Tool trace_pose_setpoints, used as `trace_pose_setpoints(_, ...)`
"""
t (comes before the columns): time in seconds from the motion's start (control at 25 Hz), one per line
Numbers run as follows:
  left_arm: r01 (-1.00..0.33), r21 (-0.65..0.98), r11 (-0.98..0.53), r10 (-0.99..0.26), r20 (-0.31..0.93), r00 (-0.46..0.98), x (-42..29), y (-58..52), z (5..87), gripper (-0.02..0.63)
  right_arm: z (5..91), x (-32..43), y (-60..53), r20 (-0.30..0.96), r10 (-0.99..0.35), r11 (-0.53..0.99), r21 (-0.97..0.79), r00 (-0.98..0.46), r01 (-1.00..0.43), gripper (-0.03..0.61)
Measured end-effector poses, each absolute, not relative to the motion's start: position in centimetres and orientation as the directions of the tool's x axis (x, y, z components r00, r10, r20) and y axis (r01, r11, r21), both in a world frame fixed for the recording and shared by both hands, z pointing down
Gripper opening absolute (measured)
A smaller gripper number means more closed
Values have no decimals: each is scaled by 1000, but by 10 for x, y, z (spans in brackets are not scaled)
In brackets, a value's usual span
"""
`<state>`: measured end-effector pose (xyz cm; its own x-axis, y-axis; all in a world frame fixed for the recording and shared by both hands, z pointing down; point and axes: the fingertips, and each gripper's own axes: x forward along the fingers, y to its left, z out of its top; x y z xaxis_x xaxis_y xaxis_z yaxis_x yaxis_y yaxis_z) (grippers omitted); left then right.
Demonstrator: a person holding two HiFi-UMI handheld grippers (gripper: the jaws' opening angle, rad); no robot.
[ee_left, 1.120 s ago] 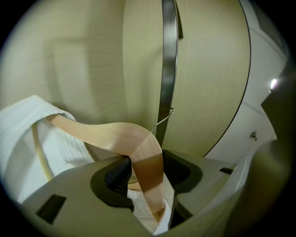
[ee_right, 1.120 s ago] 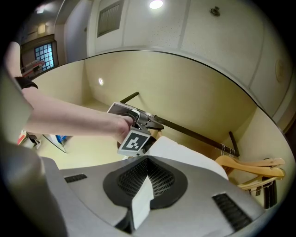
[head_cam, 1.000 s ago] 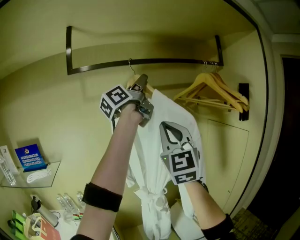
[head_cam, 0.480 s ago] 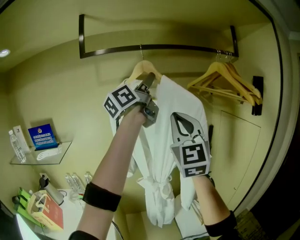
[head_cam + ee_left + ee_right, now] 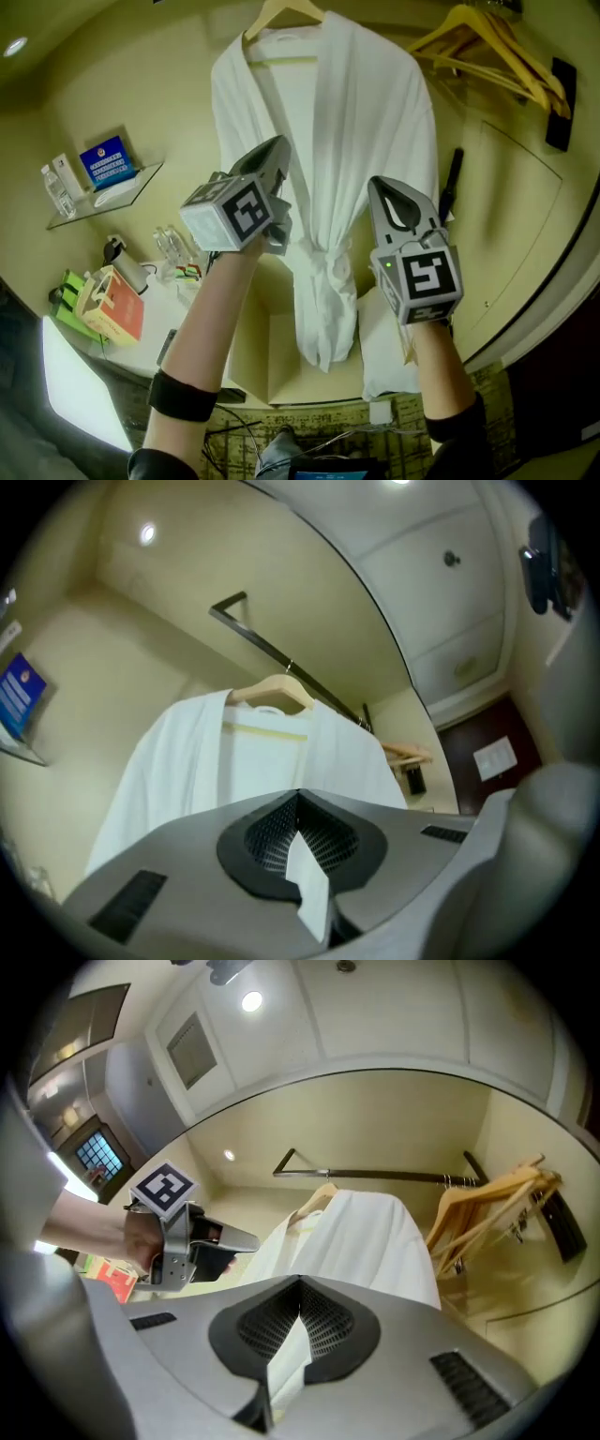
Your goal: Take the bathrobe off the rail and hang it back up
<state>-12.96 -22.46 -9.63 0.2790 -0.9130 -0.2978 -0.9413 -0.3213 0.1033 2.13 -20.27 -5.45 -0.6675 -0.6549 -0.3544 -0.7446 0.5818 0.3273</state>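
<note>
Bathrobe: the white bathrobe (image 5: 337, 122) hangs at full length against the yellow wall, straight ahead of me. It is open at the front, with its belt (image 5: 323, 262) tied in a knot low down.
Rail: in my left gripper view the dark rail (image 5: 281, 656) runs across above the bathrobe, which hangs from it.
Spare hangers: a cluster of bare wooden spare hangers (image 5: 497, 47) sits further along to the right, apart from the bathrobe.
Table: the white table (image 5: 141, 347) at lower left carries a red box (image 5: 112, 305) and a few small bottles (image 5: 173, 246).
Left tool: I hold the left tool (image 5: 277, 145) in front of the bathrobe's left half, tip pointing up and clear of the cloth. Its jaws have just been closing and now meet, clenched on nothing.
Right tool: the right tool (image 5: 382, 183) is up beside it before the bathrobe's right half. It is also clenched and empty, and touches no fabric.
Hanger: a wooden hanger (image 5: 281, 11) fills the bathrobe's shoulders, and its hook is over the rail.
Glass shelf: the glass shelf (image 5: 103, 197) on the left wall holds a blue card (image 5: 108, 159) standing upright.
</note>
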Motion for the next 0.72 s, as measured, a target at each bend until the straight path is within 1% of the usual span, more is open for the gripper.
trace_pose_setpoints(0.08,-963,33,-269,-937,-242,254,-127,-212,-52,0,-21,27,-201,-300,-663,621,291,-686,-728,17)
trace_pose_setpoints(0.28,-987,-103,-126,-987,-84,135,-143,-158,51,0,72,23,-183,-151,-677,688,217,-720,-693,17)
trace_pose_setpoints(0.44,-987,-116,-111,-994,0,111,-160,-109,111,0,135,15,-145,-45,-687,710,176,-726,-682,17)
trace_pose_setpoints(0.72,-985,-132,-111,-987,129,94,-206,-24,213,0,225,0,-73,109,-717,697,129,-689,-705,17)
